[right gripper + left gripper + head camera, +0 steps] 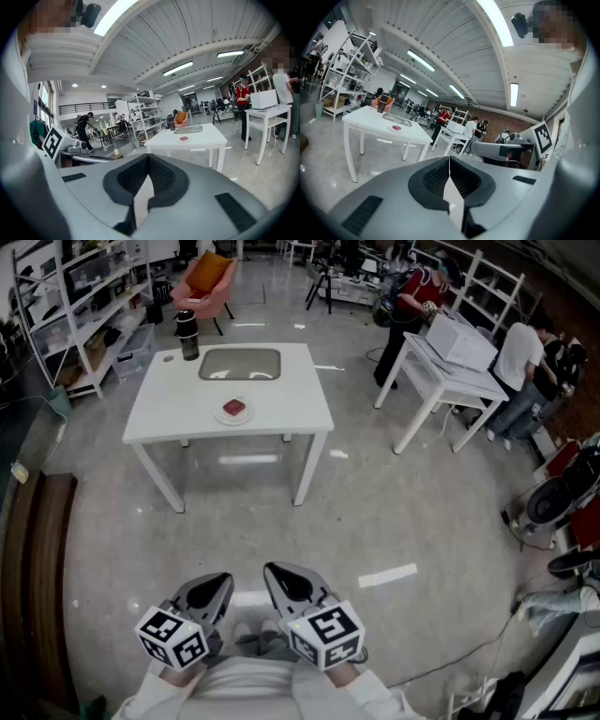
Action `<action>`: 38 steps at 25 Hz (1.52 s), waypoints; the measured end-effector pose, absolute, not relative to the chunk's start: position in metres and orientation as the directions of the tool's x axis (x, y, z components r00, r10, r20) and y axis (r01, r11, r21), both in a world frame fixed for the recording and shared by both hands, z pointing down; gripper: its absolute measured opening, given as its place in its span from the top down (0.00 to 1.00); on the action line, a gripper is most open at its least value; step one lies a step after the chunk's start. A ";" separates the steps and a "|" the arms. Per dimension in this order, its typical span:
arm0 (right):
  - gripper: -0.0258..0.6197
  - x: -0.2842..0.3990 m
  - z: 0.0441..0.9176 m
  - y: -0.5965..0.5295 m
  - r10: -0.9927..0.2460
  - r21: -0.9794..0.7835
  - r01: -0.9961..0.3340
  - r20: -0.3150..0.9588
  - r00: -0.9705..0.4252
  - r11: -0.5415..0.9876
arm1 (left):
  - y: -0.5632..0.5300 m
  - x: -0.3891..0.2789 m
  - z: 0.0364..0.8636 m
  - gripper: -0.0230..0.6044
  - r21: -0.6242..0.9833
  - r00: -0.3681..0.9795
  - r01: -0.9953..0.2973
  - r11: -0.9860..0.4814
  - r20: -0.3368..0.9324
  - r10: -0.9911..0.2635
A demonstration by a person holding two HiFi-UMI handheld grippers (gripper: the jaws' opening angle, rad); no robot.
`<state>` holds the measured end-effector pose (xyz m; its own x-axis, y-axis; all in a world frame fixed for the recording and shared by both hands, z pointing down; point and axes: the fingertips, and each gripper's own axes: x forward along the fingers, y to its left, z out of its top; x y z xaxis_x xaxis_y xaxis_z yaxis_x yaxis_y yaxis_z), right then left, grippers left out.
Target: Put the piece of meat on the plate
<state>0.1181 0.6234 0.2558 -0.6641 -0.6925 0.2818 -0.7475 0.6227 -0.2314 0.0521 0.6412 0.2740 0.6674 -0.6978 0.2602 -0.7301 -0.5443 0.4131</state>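
Observation:
A red piece of meat (233,408) lies on a small white plate (234,416) near the front edge of a white table (291,399), far ahead of me. The same meat (397,127) (183,138) shows small in both gripper views. My left gripper (216,585) and right gripper (284,577) are held close to my body over the floor, side by side, well short of the table. Both have their jaws shut with nothing between them.
A grey tray (240,364) and a dark flask (187,335) stand at the table's back. A second white table (450,367) with people beside it is at the right. Shelving (75,306) lines the left. An orange chair (208,282) stands behind.

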 end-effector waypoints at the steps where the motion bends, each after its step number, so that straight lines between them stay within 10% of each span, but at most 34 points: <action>1: 0.94 0.118 0.255 0.625 -0.692 -0.228 -0.749 0.285 -0.663 0.623 | 0.641 0.053 0.274 0.94 0.410 0.671 -0.728 -0.549 0.260 -0.695; 38: 0.94 0.127 0.268 0.565 -0.624 -0.290 -0.652 0.194 -0.757 0.700 | 0.571 0.093 0.283 0.94 0.480 0.716 -0.660 -0.578 0.169 -0.678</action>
<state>0.1270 0.5650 0.2682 -0.7568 -0.6241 0.1943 -0.6521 0.7004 -0.2903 0.0928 0.5710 0.2835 0.7157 -0.6777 0.1688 -0.6602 -0.5777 0.4800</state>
